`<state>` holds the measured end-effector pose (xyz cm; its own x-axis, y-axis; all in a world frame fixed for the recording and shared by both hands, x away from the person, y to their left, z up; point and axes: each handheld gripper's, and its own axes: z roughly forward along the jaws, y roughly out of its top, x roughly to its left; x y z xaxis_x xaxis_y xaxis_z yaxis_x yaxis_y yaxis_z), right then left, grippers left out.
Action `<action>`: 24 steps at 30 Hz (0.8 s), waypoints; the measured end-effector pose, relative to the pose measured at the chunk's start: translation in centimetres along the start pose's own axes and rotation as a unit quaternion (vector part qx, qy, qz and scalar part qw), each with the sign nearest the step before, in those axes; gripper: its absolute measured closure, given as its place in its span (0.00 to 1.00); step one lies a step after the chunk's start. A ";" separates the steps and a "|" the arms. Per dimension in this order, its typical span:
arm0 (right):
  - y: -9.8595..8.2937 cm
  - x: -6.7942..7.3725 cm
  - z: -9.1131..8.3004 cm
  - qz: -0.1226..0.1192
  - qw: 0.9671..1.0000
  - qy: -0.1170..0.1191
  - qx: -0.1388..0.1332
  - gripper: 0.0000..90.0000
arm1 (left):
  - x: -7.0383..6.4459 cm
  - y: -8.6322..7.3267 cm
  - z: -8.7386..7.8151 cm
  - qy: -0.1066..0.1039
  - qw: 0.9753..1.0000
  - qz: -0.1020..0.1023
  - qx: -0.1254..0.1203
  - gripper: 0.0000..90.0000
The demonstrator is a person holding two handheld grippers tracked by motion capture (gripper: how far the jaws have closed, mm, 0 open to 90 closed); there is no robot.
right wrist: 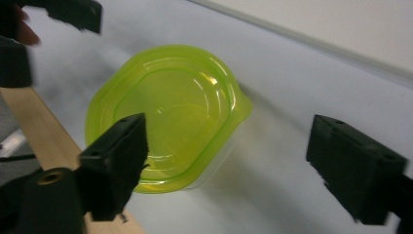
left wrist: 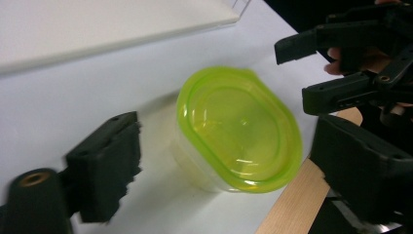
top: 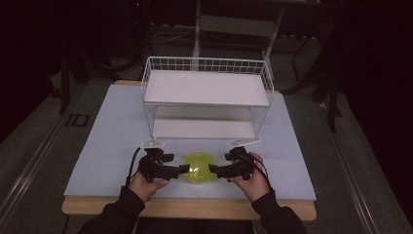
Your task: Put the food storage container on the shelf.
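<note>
A squat, clear plastic container with a translucent lime-green lid (top: 198,167) sits near the front edge of the pale bench (top: 107,146), in front of a white wire shelf rack (top: 207,97) with two white boards. The left gripper (top: 184,168) comes at the container from the left and the right gripper (top: 213,168) from the right, their tips just beside its rim on either side. In the left gripper view the fingers (left wrist: 104,165) stand spread wide with the container between them, not touching it. In the right gripper view the fingers (right wrist: 114,161) are likewise spread apart around the container, one crossing over the lid's edge; contact cannot be told
</note>
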<state>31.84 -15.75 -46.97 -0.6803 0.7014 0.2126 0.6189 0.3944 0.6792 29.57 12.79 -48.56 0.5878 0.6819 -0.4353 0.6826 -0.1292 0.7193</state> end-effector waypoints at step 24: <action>-0.5 0.5 1.1 0.146 0.987 0.051 0.035 0.88 | 0.8 -1.1 0.4 -0.024 0.995 -0.088 0.038 0.87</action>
<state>31.56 -14.96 -47.97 -0.5021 0.7293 0.4648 0.8181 0.2264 0.5286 29.41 13.18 -49.90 0.4744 0.6639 -0.5782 0.8069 -0.0653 0.5871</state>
